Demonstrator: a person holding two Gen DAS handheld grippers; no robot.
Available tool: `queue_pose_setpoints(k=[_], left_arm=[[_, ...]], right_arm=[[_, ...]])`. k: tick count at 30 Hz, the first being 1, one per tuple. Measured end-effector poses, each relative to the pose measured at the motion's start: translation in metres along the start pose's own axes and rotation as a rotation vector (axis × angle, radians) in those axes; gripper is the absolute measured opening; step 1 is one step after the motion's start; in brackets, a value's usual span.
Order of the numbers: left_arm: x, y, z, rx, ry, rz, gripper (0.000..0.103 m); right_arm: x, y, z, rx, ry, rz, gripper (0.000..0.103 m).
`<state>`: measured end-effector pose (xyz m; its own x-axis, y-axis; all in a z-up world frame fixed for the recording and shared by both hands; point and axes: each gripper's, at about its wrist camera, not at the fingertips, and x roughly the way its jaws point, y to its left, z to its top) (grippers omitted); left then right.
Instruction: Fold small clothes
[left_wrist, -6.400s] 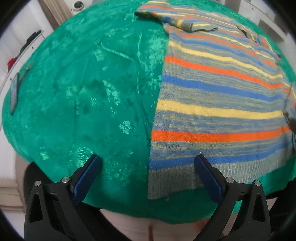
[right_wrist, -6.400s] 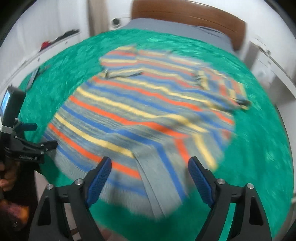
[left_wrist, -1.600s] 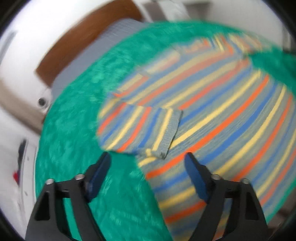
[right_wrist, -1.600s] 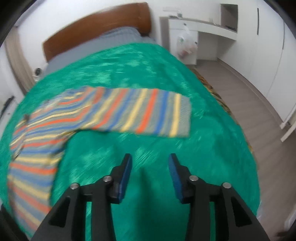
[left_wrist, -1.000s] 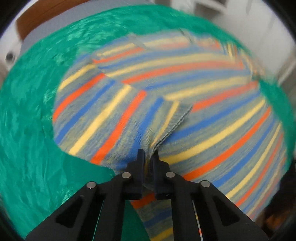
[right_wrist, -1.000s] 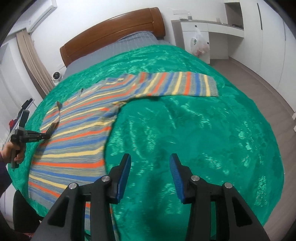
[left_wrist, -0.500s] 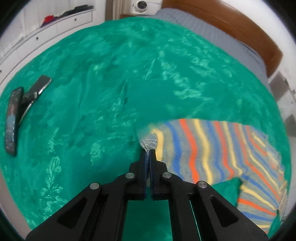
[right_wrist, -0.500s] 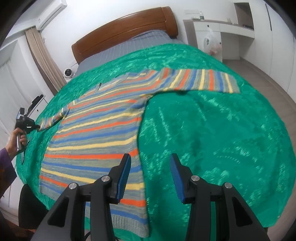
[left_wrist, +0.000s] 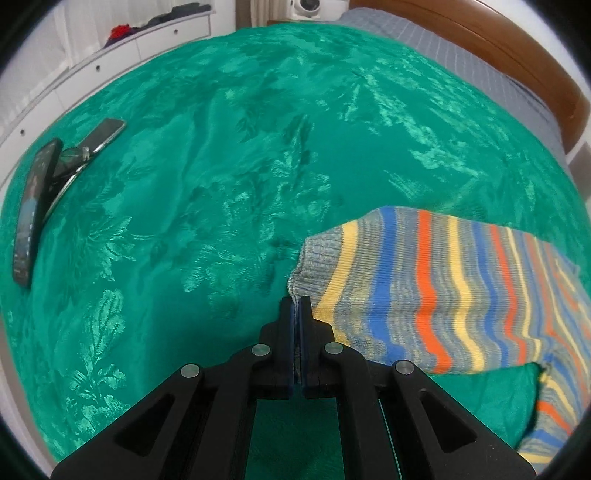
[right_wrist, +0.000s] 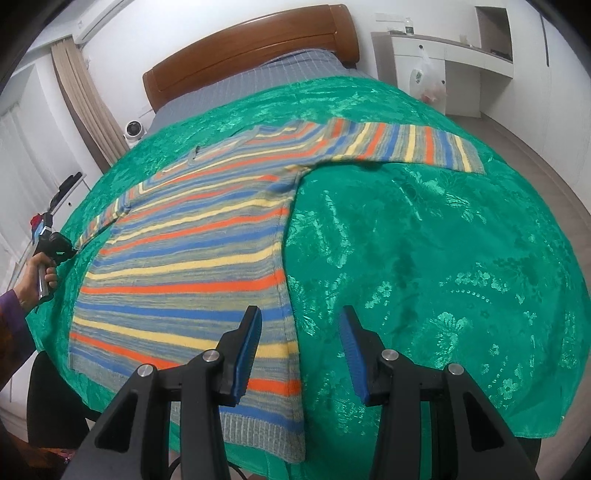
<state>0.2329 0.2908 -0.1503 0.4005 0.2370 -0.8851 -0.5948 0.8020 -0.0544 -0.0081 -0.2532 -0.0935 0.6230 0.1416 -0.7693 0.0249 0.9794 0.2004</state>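
Green bedspread (right_wrist: 424, 258) on the bed carries the striped sweater (right_wrist: 192, 258) laid flat, the left claw (left_wrist: 295, 306) pinching its sleeve cuff (left_wrist: 317, 254) at 9 o'clock, the right claw (right_wrist: 299, 350) spread and empty; the spreading step appears in hand, and next the sleeve likely needs folding inward.

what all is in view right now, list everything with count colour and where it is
sweater: one, grey with orange, blue and yellow stripes, spread flat on the bed, both sleeves out
bedspread: one, green, covering the bed
headboard: one, brown wood, far end of the bed
phones: two, dark, left edge of the bedspread
small camera: one, white, beside the headboard
plastic bag: one, whitish, hanging on the white desk
left gripper: black, shut on the sleeve cuff
right gripper: black with blue pads, open, above the sweater's hem
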Motion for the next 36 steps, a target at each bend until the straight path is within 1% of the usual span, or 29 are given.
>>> queue_pose_setpoints(k=[3,4,5,6,7,8,9,10,11,12,13,16,17,19,21,22,23,25,26,27,33,36], left_arm=[[0.0,-0.005,0.0,0.021,-0.003,0.014,0.001],[-0.003,-0.007,-0.001,0.04,-0.015,0.011,0.003],[-0.01,-0.008,-0.004,0.061,-0.034,0.0,0.009],[-0.018,-0.007,-0.008,0.075,-0.05,-0.017,0.01],[-0.03,-0.006,-0.013,0.09,-0.071,-0.039,0.019],[-0.042,-0.006,-0.021,0.114,-0.093,-0.055,0.039],[-0.054,-0.005,-0.03,0.134,-0.118,-0.059,0.052],[-0.069,-0.003,-0.042,0.152,-0.154,-0.056,0.075],[-0.085,-0.002,-0.057,0.17,-0.192,-0.054,0.088],[-0.096,0.0,-0.068,0.183,-0.215,-0.06,0.092],[-0.107,0.001,-0.085,0.201,-0.23,-0.079,0.095],[-0.118,0.0,-0.126,0.23,-0.211,-0.139,0.098],[-0.118,0.0,-0.144,0.24,-0.199,-0.153,0.099],[-0.109,-0.003,-0.163,0.262,-0.178,-0.153,0.099],[-0.091,-0.004,-0.178,0.277,-0.128,-0.133,0.1],[-0.085,-0.004,-0.183,0.277,-0.124,-0.122,0.101],[-0.084,-0.005,-0.185,0.283,-0.141,-0.115,0.103],[-0.083,-0.009,-0.183,0.294,-0.134,-0.11,0.103],[-0.082,-0.008,-0.182,0.295,-0.133,-0.114,0.103],[-0.082,-0.007,-0.183,0.292,-0.138,-0.124,0.103],[-0.085,-0.007,-0.191,0.286,-0.18,-0.129,0.103],[-0.083,-0.007,-0.19,0.282,-0.176,-0.129,0.103]], right_arm=[[-0.003,-0.001,0.003,0.009,0.001,-0.026,0.044],[-0.005,-0.001,0.005,0.012,-0.001,-0.039,0.044],[-0.008,-0.001,0.006,0.017,-0.005,-0.052,0.044],[-0.011,0.0,0.008,0.019,-0.009,-0.063,0.049],[-0.014,0.001,0.009,0.02,-0.015,-0.081,0.054],[-0.017,0.003,0.011,0.018,-0.021,-0.103,0.065],[-0.02,0.004,0.012,0.013,-0.027,-0.13,0.075],[-0.022,0.006,0.012,0.004,-0.035,-0.155,0.08],[-0.022,0.009,0.013,-0.008,-0.042,-0.181,0.087],[-0.022,0.011,0.013,-0.02,-0.048,-0.204,0.091],[-0.02,0.013,0.012,-0.034,-0.055,-0.231,0.091],[-0.011,0.016,0.008,-0.071,-0.077,-0.294,0.092],[-0.006,0.016,0.005,-0.081,-0.083,-0.313,0.092],[0.005,0.013,-0.004,-0.093,-0.089,-0.351,0.092],[0.02,0.008,-0.016,-0.098,-0.085,-0.373,0.092],[0.026,0.005,-0.02,-0.098,-0.074,-0.377,0.092],[0.033,0.002,-0.025,-0.096,-0.056,-0.378,0.092],[0.046,-0.006,-0.03,-0.069,-0.008,-0.371,0.097],[0.047,-0.008,-0.029,-0.06,-0.009,-0.371,0.101],[0.049,-0.009,-0.027,-0.056,-0.012,-0.373,0.102],[0.056,-0.011,-0.03,-0.058,-0.027,-0.379,0.103],[0.058,-0.012,-0.03,-0.056,-0.03,-0.373,0.103]])
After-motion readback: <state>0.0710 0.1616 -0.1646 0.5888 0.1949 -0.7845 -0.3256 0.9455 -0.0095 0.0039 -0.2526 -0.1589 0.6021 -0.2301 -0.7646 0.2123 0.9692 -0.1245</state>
